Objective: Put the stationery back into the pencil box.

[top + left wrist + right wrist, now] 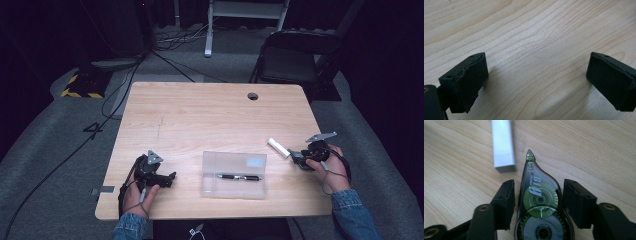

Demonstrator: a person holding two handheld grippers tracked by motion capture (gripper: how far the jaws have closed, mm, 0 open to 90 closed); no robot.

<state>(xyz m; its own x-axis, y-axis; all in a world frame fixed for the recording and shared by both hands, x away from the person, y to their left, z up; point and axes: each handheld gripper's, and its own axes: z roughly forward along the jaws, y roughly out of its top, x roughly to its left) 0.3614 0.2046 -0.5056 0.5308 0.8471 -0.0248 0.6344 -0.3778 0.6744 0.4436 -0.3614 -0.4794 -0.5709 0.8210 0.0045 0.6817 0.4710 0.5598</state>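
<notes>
- Left gripper [172,177] of mine rests spread and empty on the pale wooden table [200,115].
- Middle: clear plastic case [234,175] holds a black pen [239,177], apparently packed.
- Right gripper [537,195] straddles, slightly spread, the translucent green-wheeled correction tape dispenser [540,202]; white rectangular stick [502,147] just beside, both likely unpacked.

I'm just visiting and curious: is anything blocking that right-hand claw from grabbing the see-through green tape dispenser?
Nothing visible does. The translucent green-wheeled correction tape dispenser already lies between the open right gripper's jaws. The white rectangular stick lies beyond its left jaw, apart from the dispenser.
</notes>
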